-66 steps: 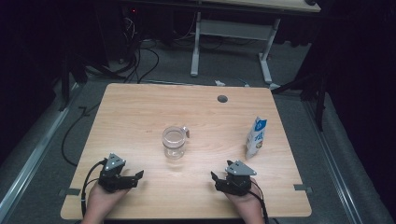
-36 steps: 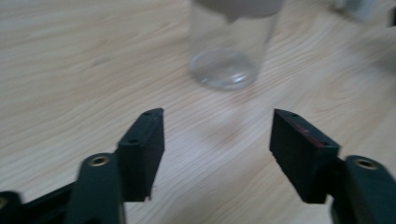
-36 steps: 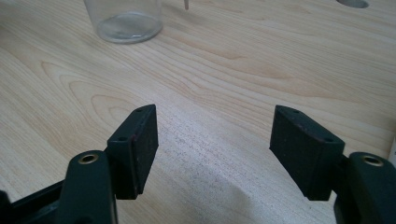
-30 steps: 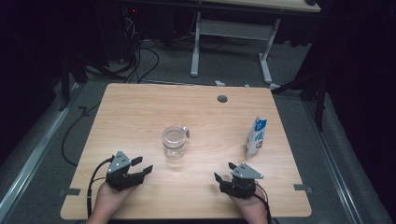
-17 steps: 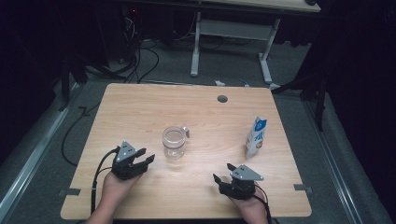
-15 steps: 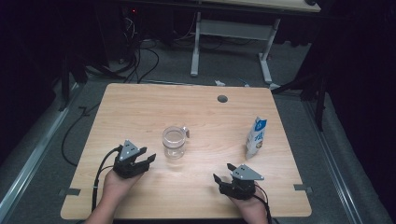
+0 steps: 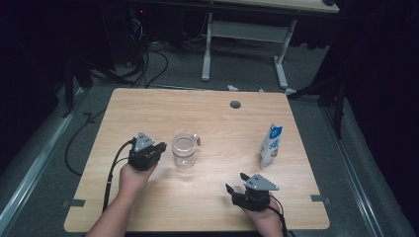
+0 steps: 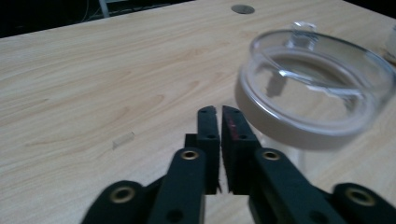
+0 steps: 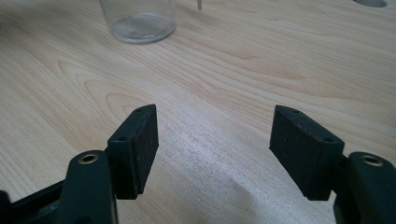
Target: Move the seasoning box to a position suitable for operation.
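The glass jar stands upright near the middle of the table, its clip facing the far side. The left gripper sits just left of the jar, its jaws having just been closing, now pressed together on nothing. It seems not to touch the glass, though the left gripper view blurs there. The right gripper rests near the right front edge, jaws spread wide and empty. A milk carton stands upright at the right.

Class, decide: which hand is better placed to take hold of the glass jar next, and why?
Left. The left gripper sits right beside the glass jar, though its jaws have just closed on nothing. The right gripper is open but lies farther off, near the table's front edge.
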`<action>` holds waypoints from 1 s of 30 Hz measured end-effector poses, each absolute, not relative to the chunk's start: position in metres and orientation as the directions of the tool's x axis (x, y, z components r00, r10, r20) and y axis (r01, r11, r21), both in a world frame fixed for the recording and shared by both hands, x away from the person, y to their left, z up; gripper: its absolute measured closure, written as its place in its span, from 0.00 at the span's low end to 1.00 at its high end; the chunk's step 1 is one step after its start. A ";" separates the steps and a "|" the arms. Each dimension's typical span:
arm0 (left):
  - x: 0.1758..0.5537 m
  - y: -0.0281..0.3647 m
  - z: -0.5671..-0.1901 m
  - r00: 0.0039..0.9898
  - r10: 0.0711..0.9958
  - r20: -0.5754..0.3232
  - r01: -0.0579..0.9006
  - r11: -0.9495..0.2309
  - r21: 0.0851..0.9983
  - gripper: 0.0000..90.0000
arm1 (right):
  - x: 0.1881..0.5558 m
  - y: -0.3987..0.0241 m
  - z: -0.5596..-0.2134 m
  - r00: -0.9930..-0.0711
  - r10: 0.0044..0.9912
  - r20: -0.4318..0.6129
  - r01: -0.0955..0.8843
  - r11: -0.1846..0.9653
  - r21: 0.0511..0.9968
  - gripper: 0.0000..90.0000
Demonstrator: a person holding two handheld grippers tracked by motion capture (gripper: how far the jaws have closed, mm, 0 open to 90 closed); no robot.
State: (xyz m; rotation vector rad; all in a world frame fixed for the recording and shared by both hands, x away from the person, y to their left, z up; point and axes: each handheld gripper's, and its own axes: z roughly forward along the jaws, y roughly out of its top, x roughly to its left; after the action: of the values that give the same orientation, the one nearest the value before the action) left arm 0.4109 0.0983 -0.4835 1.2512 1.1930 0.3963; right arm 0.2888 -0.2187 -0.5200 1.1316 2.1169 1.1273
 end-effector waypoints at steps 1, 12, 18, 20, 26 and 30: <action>0.415 0.098 -0.483 0.399 0.790 -0.466 0.349 0.339 0.874 0.99 | 0.289 -0.219 -0.520 -0.539 0.842 -0.034 0.441 0.316 0.840 0.36; 0.447 0.084 -0.482 0.404 0.764 -0.503 0.364 0.370 0.855 1.00 | 0.288 -0.218 -0.522 -0.544 0.839 -0.027 0.450 0.319 0.834 0.36; 0.442 0.075 -0.485 0.423 0.765 -0.485 0.356 0.351 0.866 1.00 | 0.287 -0.217 -0.523 -0.547 0.836 -0.032 0.449 0.326 0.832 0.36; 0.435 0.075 -0.486 0.440 0.751 -0.492 0.356 0.357 0.863 1.00 | 0.287 -0.217 -0.523 -0.548 0.836 -0.035 0.446 0.327 0.833 0.36; 0.410 0.073 -0.484 0.454 0.743 -0.491 0.334 0.369 0.867 1.00 | 0.286 -0.218 -0.521 -0.542 0.840 -0.029 0.449 0.319 0.835 0.36; 0.387 0.077 -0.480 0.482 0.729 -0.485 0.323 0.367 0.872 1.00 | 0.286 -0.217 -0.521 -0.539 0.842 -0.030 0.449 0.318 0.835 0.36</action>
State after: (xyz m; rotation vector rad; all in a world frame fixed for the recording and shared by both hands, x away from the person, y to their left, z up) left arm 0.3868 0.0774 -0.4798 1.2215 1.0949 0.3420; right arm 0.2862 -0.2171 -0.5212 1.1386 2.1231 1.1225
